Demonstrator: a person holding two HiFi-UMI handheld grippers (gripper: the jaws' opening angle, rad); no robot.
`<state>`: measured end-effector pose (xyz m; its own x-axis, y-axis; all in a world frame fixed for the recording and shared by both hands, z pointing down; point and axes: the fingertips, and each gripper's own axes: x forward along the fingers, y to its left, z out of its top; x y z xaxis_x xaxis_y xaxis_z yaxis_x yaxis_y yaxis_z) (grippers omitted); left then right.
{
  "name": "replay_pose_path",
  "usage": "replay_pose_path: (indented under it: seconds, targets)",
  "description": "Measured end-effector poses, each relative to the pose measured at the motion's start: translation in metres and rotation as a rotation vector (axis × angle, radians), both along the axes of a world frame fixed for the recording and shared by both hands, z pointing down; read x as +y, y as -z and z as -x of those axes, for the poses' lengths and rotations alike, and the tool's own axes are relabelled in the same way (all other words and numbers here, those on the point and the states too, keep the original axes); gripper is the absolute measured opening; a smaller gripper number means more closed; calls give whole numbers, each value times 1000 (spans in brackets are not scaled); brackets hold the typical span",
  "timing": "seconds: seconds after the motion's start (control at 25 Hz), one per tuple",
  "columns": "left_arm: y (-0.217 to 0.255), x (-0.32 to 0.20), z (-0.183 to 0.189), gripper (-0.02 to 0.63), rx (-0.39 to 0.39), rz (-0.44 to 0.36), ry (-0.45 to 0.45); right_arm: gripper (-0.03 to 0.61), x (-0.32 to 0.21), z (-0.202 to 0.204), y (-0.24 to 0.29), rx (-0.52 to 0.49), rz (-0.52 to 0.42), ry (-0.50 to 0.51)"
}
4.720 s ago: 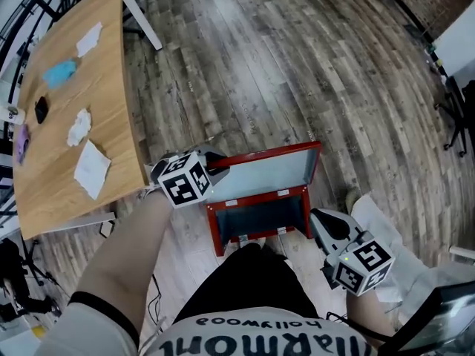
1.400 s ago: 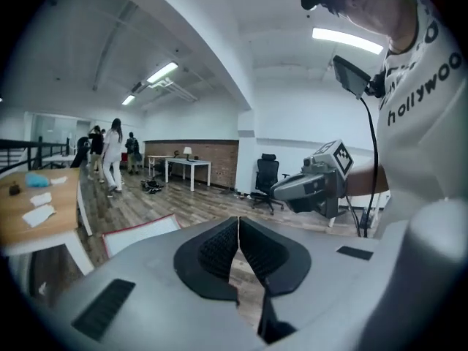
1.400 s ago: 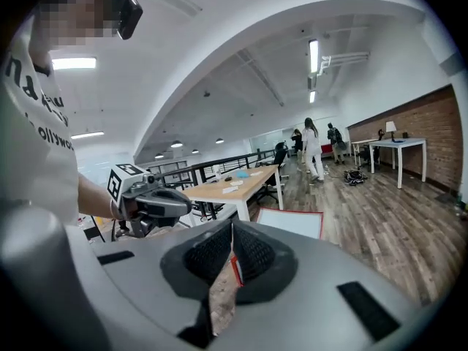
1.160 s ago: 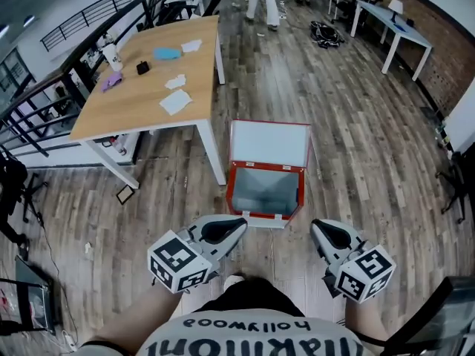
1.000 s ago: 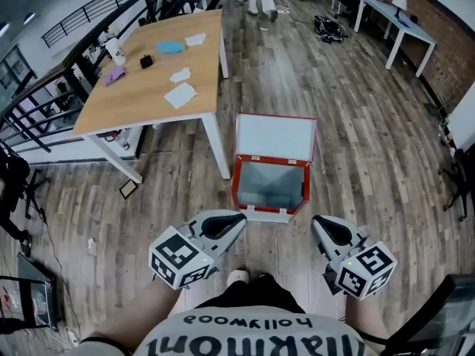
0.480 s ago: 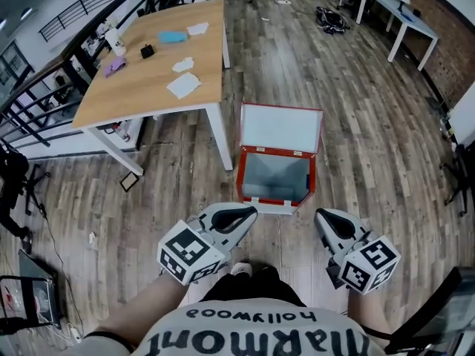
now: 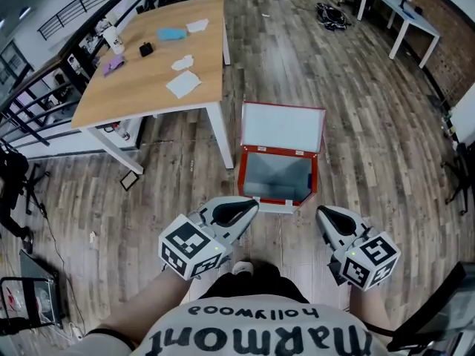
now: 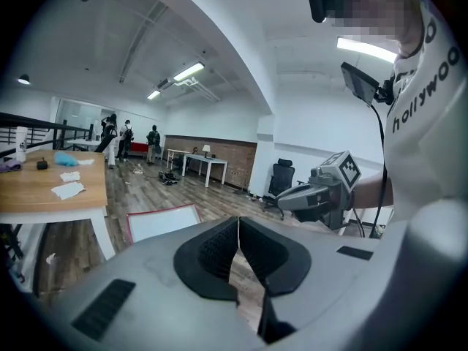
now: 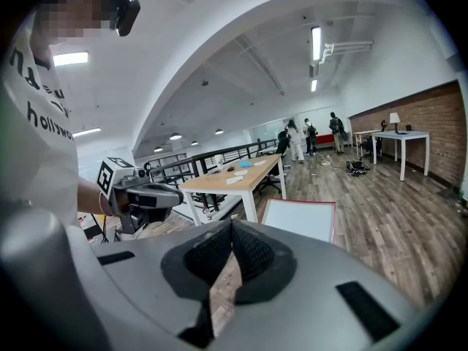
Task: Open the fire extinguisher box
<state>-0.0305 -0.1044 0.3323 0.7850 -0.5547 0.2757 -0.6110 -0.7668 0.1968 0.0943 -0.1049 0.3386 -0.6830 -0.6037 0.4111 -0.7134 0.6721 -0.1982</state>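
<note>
Box (image 7: 241, 175) on the floor (image 7: 356, 132), straight ahead of both grippers and well below them, just beside a leg of the table (image 7: 148, 80). Open already by the look of it — lid (image 7: 282, 127) swung back on the far side, white inner face showing, grey inside bare as far as can be seen. Judged done, or all but.

Left gripper (image 7: 239, 211) pressed together, with nothing between the pads; only floorboards through the slit in its own view. Right gripper (image 7: 330, 219) likewise closed up tight, pinching nothing. Both held up near the waist, aimed forward and a little inward, clear of the box and touching nothing.

Key relation: box forward of the two tips and between them, long axis left to right across the body, hinge edge away, front edge nearest. In the head view, left tip over the near left corner, right tip just off the near right corner — neither much nearer, the left perhaps by a shade. Lid ahead in both gripper views too, left of the left jaws and right of the right jaws.

For any further move: down and forward, most likely toward the front edge or the lid, jaws spread first for a grip. Some risk of knocking the lid shut again.
</note>
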Motion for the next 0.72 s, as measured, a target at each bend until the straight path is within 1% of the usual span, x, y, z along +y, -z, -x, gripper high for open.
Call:
replay_pose_path:
  seconds: [0.32, 0.48, 0.72]
  targets:
    - [-7, -11, 0, 12, -5, 12, 1, 11, -13, 1, -7, 9, 15, 2]
    - [-8, -17, 0, 12, 6, 24, 8, 11, -20, -1, -7, 12, 19, -2]
    - [-10, -24, 3, 12, -3, 21, -3, 11, -29, 1, -9, 14, 22, -13]
